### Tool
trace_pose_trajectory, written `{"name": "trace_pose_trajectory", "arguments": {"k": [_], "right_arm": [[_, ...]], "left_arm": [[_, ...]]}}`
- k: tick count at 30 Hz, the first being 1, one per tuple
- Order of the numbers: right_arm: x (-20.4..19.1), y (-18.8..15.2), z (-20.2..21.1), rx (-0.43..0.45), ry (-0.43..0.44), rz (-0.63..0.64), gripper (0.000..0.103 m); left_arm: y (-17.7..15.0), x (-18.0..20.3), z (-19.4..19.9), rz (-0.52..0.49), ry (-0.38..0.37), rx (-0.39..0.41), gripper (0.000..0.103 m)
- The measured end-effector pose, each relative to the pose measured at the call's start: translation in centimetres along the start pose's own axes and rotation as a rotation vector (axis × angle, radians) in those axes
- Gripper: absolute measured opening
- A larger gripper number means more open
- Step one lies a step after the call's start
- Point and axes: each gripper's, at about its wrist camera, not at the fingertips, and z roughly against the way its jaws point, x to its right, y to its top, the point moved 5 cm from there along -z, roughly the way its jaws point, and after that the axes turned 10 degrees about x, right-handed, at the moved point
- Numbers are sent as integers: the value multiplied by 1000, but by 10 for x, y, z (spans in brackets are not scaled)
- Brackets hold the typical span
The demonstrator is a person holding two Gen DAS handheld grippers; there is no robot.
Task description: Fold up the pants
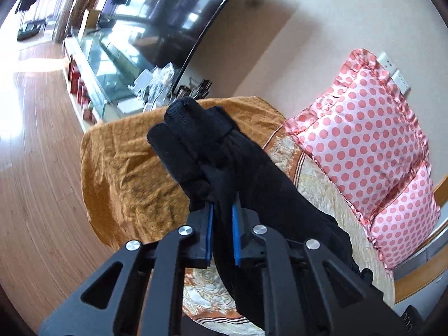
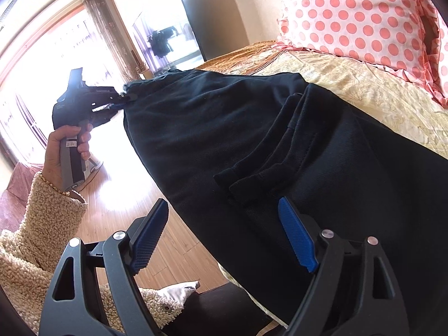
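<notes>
Black pants (image 2: 224, 128) lie stretched along the near edge of a bed. In the left wrist view my left gripper (image 1: 223, 210) is shut on a bunched end of the pants (image 1: 201, 145), which stick up past the blue pads (image 1: 236, 235). In the right wrist view that left gripper (image 2: 117, 100) shows at the far end of the pants, held in a hand with a cream fleece sleeve. My right gripper (image 2: 224, 218) is open, its blue pads (image 2: 294, 232) spread on either side of the near pants edge, touching nothing that I can see.
A pink polka-dot pillow (image 2: 358, 14) rests at the head of the bed. A yellow patterned bedspread (image 2: 378, 89) and an orange blanket (image 1: 126, 162) cover the bed. Wood floor (image 1: 36, 140) runs beside it. A dark TV (image 1: 173, 14) stands on a glass stand (image 1: 106, 67).
</notes>
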Motion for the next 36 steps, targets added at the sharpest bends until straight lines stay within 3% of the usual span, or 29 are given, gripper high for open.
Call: {"name": "trace_pose_trajectory", "arguments": {"k": [5, 9, 13, 15, 17, 20, 24, 26, 27, 28, 32, 34, 36], "right_arm": [[17, 1, 19, 46, -35, -37, 84], [36, 0, 38, 85, -69, -75, 84], [55, -4, 59, 124, -110, -113, 85], [65, -6, 68, 142, -135, -135, 87], [76, -9, 70, 134, -176, -165, 89], [77, -12, 72, 135, -170, -179, 89], [74, -12, 77, 152, -158, -149, 89], [76, -9, 74, 150, -154, -159, 89], [77, -7, 72, 149, -150, -166, 89], [77, -6, 69, 148, -144, -174, 89], [70, -2, 61, 152, -46, -239, 89], [67, 8, 55, 161, 74, -323, 88], [60, 20, 47, 164, 201, -410, 83]], "left_arm": [[8, 71, 21, -155, -92, 73, 10], [0, 140, 34, -261, -227, 82, 8], [-20, 216, 58, -385, -400, 87, 1], [-34, 255, 76, -429, -551, 80, 0], [-49, 284, 90, -497, -586, 107, 0], [-62, 290, 66, -506, -525, 35, 0], [-62, 241, 17, -385, -393, -123, 0], [-68, 220, 5, -405, -321, -166, 23], [-73, 214, -2, -426, -278, -179, 54], [-80, 210, -8, -468, -239, -193, 69], [-108, 218, -20, -617, -199, -231, 75], [-111, 221, -25, -633, -199, -232, 84], [-108, 217, -29, -614, -189, -233, 86]]}}
